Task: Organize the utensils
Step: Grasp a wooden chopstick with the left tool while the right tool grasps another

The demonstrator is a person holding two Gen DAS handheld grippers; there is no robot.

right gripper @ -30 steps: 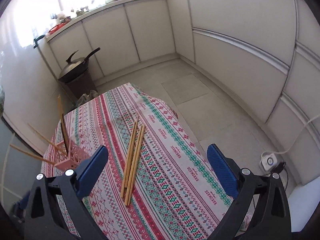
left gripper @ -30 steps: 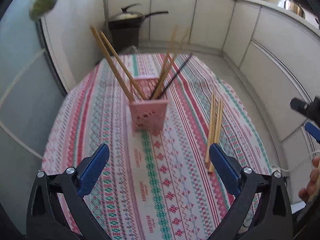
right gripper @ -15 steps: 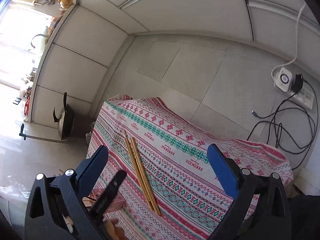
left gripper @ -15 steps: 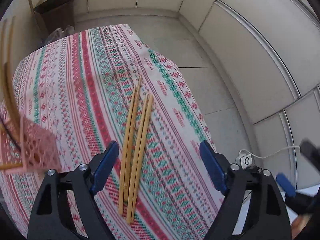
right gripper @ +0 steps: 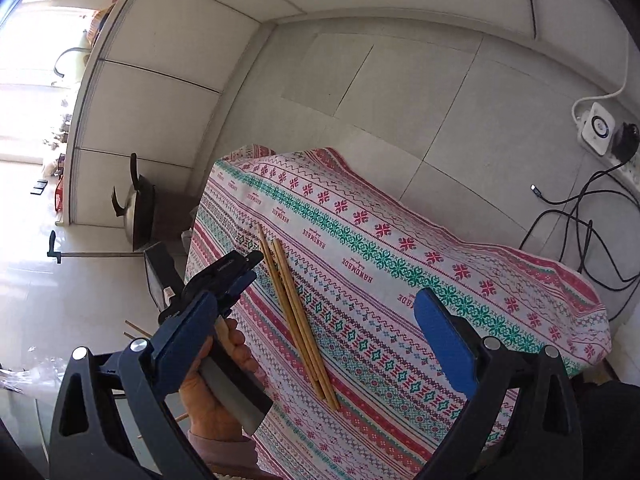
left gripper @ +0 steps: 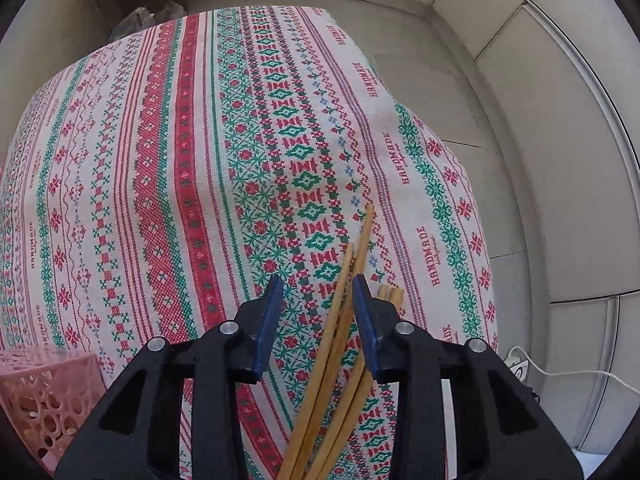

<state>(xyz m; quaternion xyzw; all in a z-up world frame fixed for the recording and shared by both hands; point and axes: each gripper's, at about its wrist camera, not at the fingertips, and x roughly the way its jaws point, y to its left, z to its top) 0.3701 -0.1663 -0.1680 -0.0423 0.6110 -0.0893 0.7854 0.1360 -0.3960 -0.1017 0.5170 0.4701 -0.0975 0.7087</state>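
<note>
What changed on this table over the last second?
The left gripper swung away from the pink basket and came down over the loose chopsticks; its jaws are closing with some chopsticks between them. The right gripper rolled, jaws wide. The chopsticks still lie on the tablecloth.

Chopsticks lie on the worktop near its right edge, basket to their left.

In the left wrist view the chopsticks (left gripper: pixel 340 344) lie in a bundle on the cloth-covered worktop (left gripper: pixel 160 168), between the closing jaws of the left tool (left gripper: pixel 318 312), nearer its right jaw. The basket (left gripper: pixel 44 396) stands on the worktop well to the left. Beyond the worktop's far end stands a pan (right gripper: pixel 136 208). On the floor to the right lies a power strip (right gripper: pixel 600 128).
</note>
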